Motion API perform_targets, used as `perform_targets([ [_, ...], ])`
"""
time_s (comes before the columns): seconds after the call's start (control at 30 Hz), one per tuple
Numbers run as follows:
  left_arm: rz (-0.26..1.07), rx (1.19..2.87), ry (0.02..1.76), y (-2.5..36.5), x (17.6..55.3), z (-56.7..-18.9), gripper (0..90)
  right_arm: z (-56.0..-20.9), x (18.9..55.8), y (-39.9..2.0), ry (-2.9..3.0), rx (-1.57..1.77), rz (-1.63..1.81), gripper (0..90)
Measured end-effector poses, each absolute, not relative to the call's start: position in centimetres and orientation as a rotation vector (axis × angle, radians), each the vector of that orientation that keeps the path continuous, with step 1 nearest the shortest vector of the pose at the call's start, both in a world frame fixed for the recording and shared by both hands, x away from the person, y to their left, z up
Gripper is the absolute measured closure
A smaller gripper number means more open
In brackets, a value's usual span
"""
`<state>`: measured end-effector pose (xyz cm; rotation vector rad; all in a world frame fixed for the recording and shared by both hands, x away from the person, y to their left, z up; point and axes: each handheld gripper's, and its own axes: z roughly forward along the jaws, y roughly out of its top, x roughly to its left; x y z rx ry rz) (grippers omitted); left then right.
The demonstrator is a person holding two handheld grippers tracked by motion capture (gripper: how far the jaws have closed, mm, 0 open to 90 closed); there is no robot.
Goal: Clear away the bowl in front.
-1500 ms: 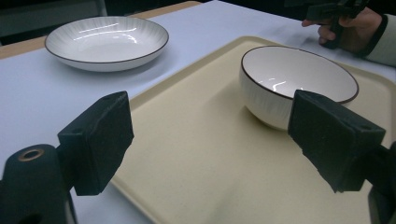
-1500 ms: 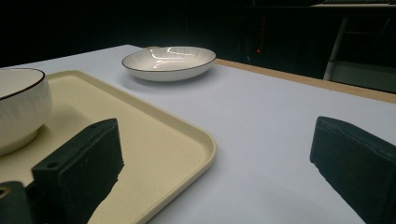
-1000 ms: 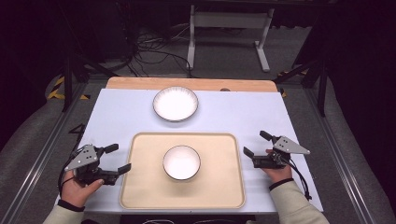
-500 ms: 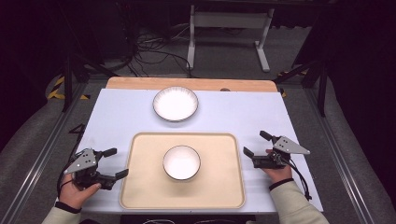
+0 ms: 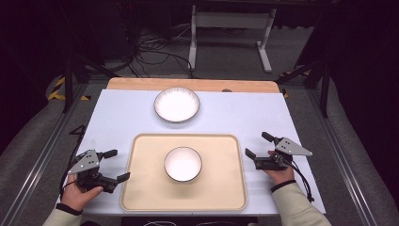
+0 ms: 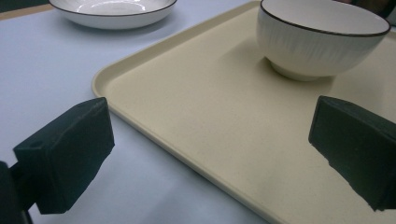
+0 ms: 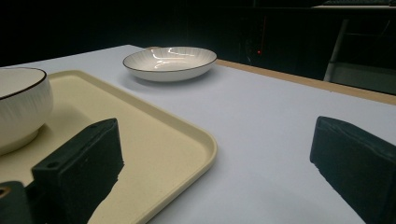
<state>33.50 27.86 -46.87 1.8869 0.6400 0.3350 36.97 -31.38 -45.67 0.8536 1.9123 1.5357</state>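
A white bowl point(image 5: 183, 164) with a dark rim stands in the middle of a beige tray point(image 5: 146, 193). A shallow white plate point(image 5: 177, 104) lies on the table beyond the tray. My left gripper point(image 5: 118, 165) rests at the tray's left rim, open; its jaws have just been opening and nothing is between them. In the left gripper view the left gripper point(image 6: 210, 126) looks over the tray point(image 6: 187, 98) to the bowl point(image 6: 322, 42) and the plate point(image 6: 112, 9). My right gripper point(image 5: 257, 145) is open and holds nothing, right of the tray. The right gripper point(image 7: 217, 144) faces the tray's corner point(image 7: 187, 135), the bowl point(image 7: 18, 107) and the plate point(image 7: 169, 60).
The white tabletop point(image 5: 117, 117) ends in a wooden strip point(image 5: 141, 84) at the far side. Beyond it lie cables point(image 5: 155, 52) on the dark floor and a white metal stand point(image 5: 230, 28). Metal rails point(image 5: 42, 155) run along both sides of the table.
The left gripper has slid a little toward the table's near edge and its jaws stand slightly wider. The right gripper, bowl, plate and tray have not moved.
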Motion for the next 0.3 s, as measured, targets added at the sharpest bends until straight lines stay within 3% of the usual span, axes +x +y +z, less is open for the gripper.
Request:
perform_targets([
  [0.3, 0.32, 1.9, 0.643, 27.73, 33.59, -46.86, 1.2, -45.67, 36.96, -31.39, 1.911, 0.855, 1.538, 2.6],
])
